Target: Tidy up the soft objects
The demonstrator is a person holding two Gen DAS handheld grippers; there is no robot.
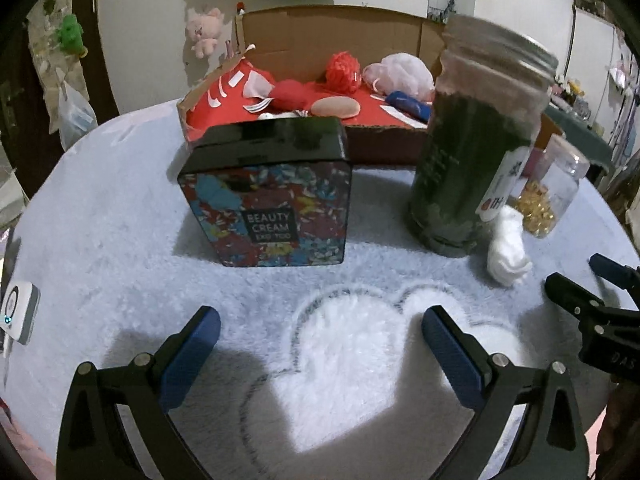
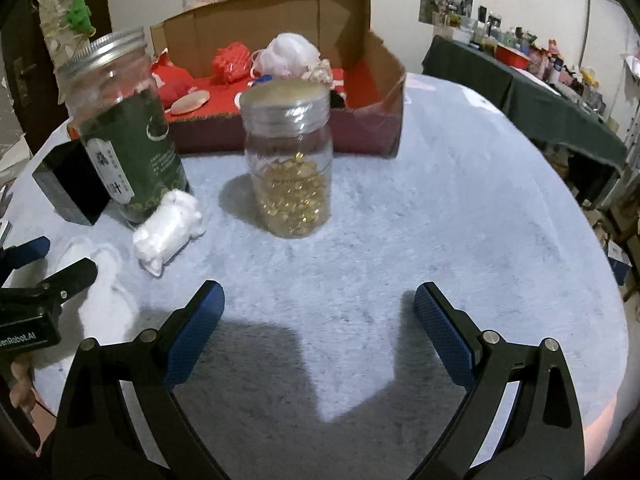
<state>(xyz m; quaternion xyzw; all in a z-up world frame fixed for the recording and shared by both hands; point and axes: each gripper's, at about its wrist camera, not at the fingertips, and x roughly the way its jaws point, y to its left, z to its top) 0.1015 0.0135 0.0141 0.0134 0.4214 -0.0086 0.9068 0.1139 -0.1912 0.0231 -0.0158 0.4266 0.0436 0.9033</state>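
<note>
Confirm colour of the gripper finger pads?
Blue, textured pads on black fingers; clearest in the right wrist view.

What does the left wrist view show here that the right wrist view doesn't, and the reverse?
Only the left wrist view shows the printed front of the Beauty Cream tin, a white heart pattern on the blue plush cover, and a pink plush toy on the wall.

Only the right wrist view shows the capsule jar whole, and a cluttered side table under a dark cloth.

Both show the green-filled jar, the white cotton wad beside it, the cardboard box of soft items, and both grippers open and empty.
</note>
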